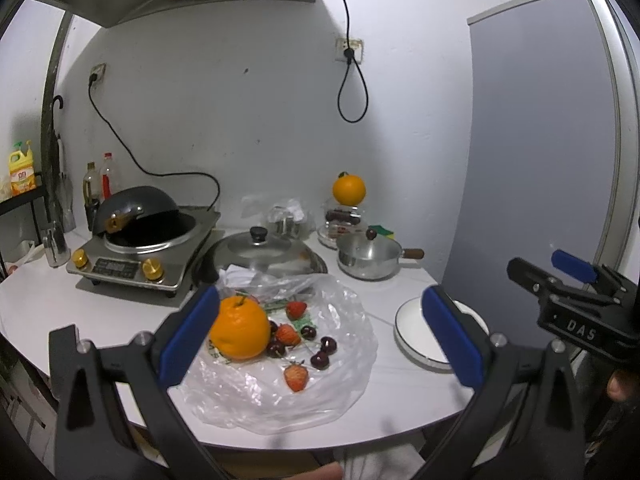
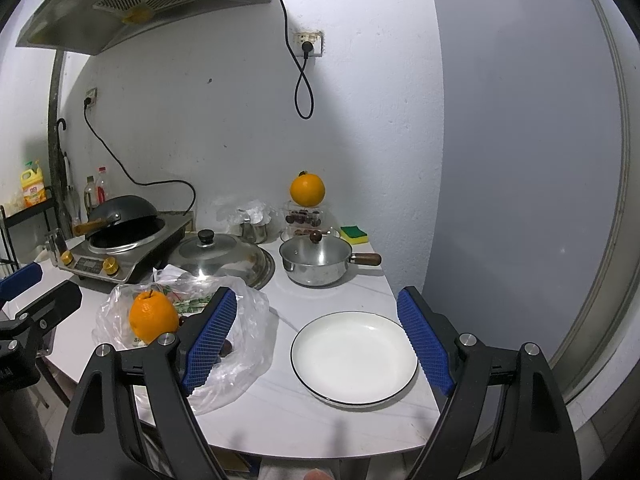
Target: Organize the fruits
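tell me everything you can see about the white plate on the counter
The white plate is round and shallow, glossy like glazed ceramic, with a thin dark rim line. It lies flat on the white counter near the front edge, holding nothing, right of the plastic bag of fruit and apart from it. Nothing grips it; the right gripper hovers open above.

The white letters "DAS" stand on the black body of the right gripper (image 1: 576, 280), to the right of the white plate (image 1: 416, 344). The yellow bottle (image 1: 21, 168) far to the plate's left has a label, but its words are too small to read.
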A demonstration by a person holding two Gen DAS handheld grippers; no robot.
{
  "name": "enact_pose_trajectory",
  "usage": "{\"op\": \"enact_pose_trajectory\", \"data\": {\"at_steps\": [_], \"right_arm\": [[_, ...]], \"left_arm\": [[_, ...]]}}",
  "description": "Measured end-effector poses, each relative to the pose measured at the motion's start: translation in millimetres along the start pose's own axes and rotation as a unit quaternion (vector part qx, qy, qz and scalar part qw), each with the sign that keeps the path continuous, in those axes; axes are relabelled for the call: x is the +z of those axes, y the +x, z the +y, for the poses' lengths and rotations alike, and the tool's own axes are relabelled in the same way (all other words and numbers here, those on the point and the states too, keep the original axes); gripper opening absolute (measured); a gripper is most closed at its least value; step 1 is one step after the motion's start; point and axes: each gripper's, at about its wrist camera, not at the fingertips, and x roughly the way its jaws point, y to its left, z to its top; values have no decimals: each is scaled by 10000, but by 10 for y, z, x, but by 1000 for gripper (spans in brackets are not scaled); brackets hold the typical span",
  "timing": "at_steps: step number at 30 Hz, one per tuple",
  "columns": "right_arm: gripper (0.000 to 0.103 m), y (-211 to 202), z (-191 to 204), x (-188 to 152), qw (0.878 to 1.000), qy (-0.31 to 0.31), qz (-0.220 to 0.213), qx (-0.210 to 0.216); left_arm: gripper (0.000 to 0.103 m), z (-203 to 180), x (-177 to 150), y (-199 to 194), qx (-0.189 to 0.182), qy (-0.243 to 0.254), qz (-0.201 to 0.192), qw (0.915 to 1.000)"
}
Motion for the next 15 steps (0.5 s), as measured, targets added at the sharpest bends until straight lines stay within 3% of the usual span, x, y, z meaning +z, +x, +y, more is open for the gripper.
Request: {"op": "enact_pose_trajectory", "data": {"at_steps": [15], "right_arm": [[85, 22, 33, 16, 10000, -26, 14, 24]], "left_arm": [[102, 26, -5, -10, 14, -23, 5, 10000]]}}
